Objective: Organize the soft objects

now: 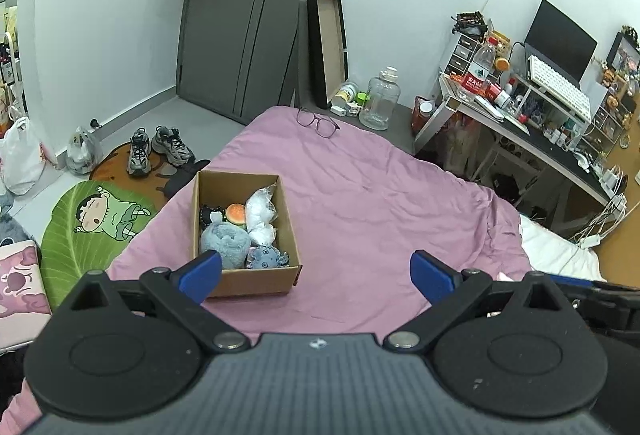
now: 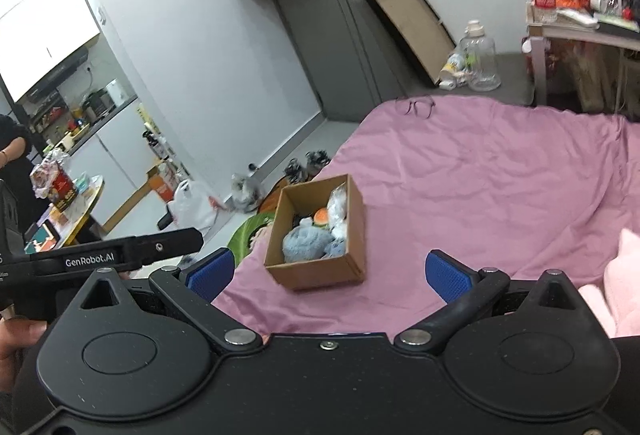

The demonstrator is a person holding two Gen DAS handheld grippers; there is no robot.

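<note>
1. Cardboard box (image 1: 245,235) sits on the pink bedspread (image 1: 380,203) near the bed's left edge, open at the top.
2. Inside it lie a grey-blue plush roll (image 1: 224,240), a small burger toy (image 1: 236,213), white crinkled bags (image 1: 260,213) and a bluish plush toy (image 1: 266,258), packed close together.
3. Left claw (image 1: 316,271) hangs above the bedspread with its blue pads spread wide, gripping nothing; its left pad overlaps the box's near corner in the left wrist view.
4. Right claw (image 2: 330,275) is likewise wide and empty, with the box just ahead of it between the pads.
5. Pale pink soft fabric (image 2: 616,291) lies at the right edge of the right wrist view, beside the right pad.
6. Glasses (image 1: 318,121) rest at the far end of the bed.
</note>
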